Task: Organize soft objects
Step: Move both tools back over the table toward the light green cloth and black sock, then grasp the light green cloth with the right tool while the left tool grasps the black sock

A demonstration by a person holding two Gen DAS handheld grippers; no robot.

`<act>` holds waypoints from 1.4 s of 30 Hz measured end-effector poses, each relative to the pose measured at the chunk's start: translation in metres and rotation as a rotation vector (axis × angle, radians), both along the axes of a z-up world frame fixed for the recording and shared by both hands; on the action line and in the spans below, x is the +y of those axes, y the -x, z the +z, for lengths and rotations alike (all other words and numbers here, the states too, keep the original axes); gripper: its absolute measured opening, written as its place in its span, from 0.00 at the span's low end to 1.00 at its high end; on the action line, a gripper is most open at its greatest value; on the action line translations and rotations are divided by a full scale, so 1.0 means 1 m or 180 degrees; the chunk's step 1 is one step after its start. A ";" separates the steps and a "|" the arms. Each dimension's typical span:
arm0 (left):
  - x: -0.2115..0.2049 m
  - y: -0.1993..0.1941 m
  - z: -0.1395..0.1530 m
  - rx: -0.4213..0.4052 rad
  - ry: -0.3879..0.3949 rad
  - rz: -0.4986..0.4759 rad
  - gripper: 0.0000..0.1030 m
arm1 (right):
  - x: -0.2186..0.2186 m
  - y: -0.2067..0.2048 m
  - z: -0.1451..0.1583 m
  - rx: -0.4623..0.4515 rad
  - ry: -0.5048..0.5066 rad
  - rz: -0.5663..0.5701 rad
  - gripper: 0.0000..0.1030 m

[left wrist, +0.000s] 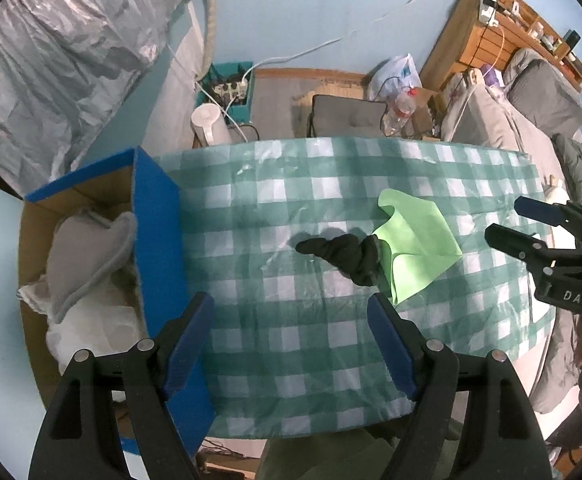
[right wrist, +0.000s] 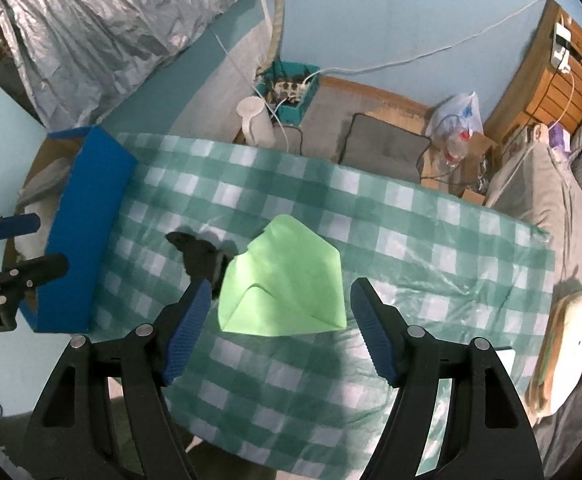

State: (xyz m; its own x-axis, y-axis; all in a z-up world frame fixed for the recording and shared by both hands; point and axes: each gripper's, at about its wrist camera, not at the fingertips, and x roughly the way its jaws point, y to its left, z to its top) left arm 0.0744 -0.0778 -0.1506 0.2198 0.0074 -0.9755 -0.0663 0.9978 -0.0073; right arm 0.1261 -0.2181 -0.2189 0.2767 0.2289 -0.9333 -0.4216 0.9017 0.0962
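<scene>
Left wrist view shows your left hand-held gripper (left wrist: 291, 344) spread wide and empty above the checked table (left wrist: 291, 360), with the black cloth (left wrist: 343, 254) lying mid-table, touching the green cloth (left wrist: 415, 244). Your right hand-held gripper (right wrist: 281, 328) is likewise open with nothing in it (it hovers just over the green cloth (right wrist: 287, 280)). The blue box (left wrist: 155, 248) at the table's left edge holds a grey plush (left wrist: 87, 256).

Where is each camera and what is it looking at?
Left wrist: rides the left gripper, open over the checked table, facing the black cloth; the blue box is alongside, right gripper at the edge.
Right wrist: rides the right gripper, open, facing the green cloth; left gripper at the edge.
Both share cloths, box, table.
</scene>
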 end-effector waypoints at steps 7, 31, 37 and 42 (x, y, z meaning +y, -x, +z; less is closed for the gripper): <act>-0.007 -0.014 -0.028 0.0085 -0.0039 -0.0032 0.78 | 0.010 -0.014 -0.040 0.0098 0.0063 0.0176 0.71; -0.010 -0.043 -0.100 0.0428 0.0131 0.0195 0.78 | 0.034 -0.015 -0.126 0.0122 0.0590 0.0559 0.70; -0.013 -0.050 -0.100 0.0423 0.0178 0.0189 0.78 | 0.031 -0.009 -0.120 0.0015 0.0557 0.0556 0.29; -0.019 -0.056 -0.102 0.0443 0.0220 0.0163 0.78 | 0.023 -0.007 -0.116 0.0106 0.0435 0.0495 0.06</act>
State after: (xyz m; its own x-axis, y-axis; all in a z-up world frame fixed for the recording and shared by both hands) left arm 0.1309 -0.0965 -0.2525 0.0836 -0.0530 -0.9951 -0.1221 0.9905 -0.0630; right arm 0.1327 -0.1947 -0.3351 0.2164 0.1372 -0.9666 -0.5552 0.8317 -0.0063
